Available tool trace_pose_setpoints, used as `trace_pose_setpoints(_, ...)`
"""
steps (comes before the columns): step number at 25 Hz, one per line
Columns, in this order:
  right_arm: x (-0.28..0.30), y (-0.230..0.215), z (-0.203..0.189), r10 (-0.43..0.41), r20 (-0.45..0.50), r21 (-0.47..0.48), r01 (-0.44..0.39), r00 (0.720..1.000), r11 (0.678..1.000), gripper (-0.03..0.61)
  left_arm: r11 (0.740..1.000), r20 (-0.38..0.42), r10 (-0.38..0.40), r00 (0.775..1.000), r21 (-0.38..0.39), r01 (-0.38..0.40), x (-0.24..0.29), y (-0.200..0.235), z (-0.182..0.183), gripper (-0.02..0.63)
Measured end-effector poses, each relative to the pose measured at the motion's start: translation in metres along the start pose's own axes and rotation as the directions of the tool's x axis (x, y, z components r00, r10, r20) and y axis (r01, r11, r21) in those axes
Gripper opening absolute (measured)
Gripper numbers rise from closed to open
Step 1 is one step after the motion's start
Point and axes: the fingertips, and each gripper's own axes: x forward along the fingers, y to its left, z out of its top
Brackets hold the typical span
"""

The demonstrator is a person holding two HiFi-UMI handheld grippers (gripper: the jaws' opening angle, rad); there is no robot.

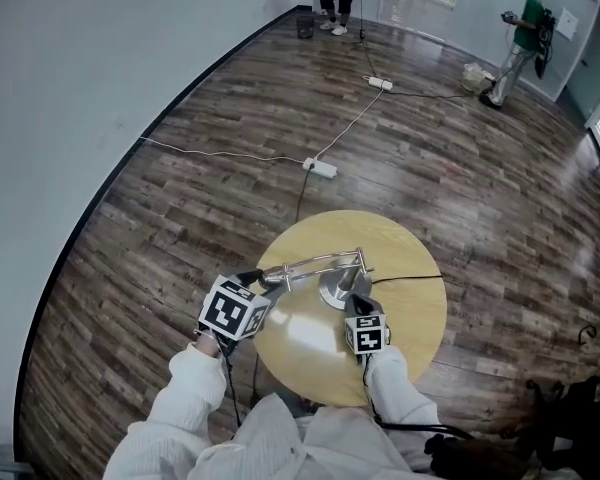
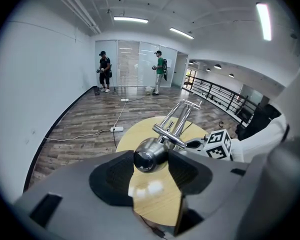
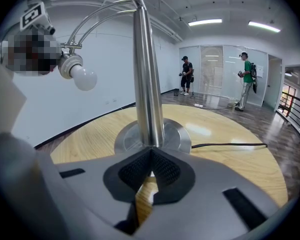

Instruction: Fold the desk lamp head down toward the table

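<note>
Pressure from the left tool (image 1: 268, 280), clamped on the lamp head (image 2: 149, 158) over the tabletop (image 1: 420, 313) edge, should go slowly downward while the right tool (image 3: 150, 152), jaws together, braces the pole (image 3: 146, 84).

We find ourselves in a large, sparsely furnished open office hall: dark wood-plank flooring (image 1: 230, 148) runs to plain white walls (image 1: 80, 48) and a glass partition wall (image 2: 135, 64), with long ceiling strip lights (image 2: 131, 19) overhead and a black metal railing (image 2: 215, 91) along one side. White power strips (image 1: 320, 167) trail cables across the floor past one round pale-wood table (image 1: 410, 268), and two people (image 1: 525, 28) stand far off.
</note>
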Motion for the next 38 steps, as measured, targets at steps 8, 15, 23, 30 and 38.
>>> trace_pose_setpoints(8,0.0,0.0,0.001,-0.007,0.003,0.011,0.007,1.0,1.0,0.012,1.0,-0.024,0.001,1.0,-0.01,-0.002,0.011,0.001,-0.006,0.206)
trace_pose_setpoints(15,0.0,0.001,0.0,-0.006,0.003,0.019,0.006,1.0,1.0,0.012,1.0,-0.033,-0.017,0.999,-0.024,0.016,0.025,0.001,-0.014,0.206)
trace_pose_setpoints(23,0.003,0.001,0.003,-0.009,0.007,0.015,0.009,1.0,1.0,0.012,0.999,-0.055,-0.038,0.998,-0.035,0.036,0.045,0.001,-0.02,0.207)
trace_pose_setpoints(30,0.003,0.002,0.002,-0.014,0.001,-0.01,0.014,1.0,1.0,0.012,0.998,-0.058,-0.052,0.997,-0.022,0.051,0.058,-0.002,-0.026,0.207)
trace_pose_setpoints(38,0.005,0.003,0.0,-0.021,-0.004,-0.004,0.021,1.0,1.0,0.012,0.998,-0.08,-0.061,0.995,0.026,0.063,0.077,-0.005,-0.032,0.204)
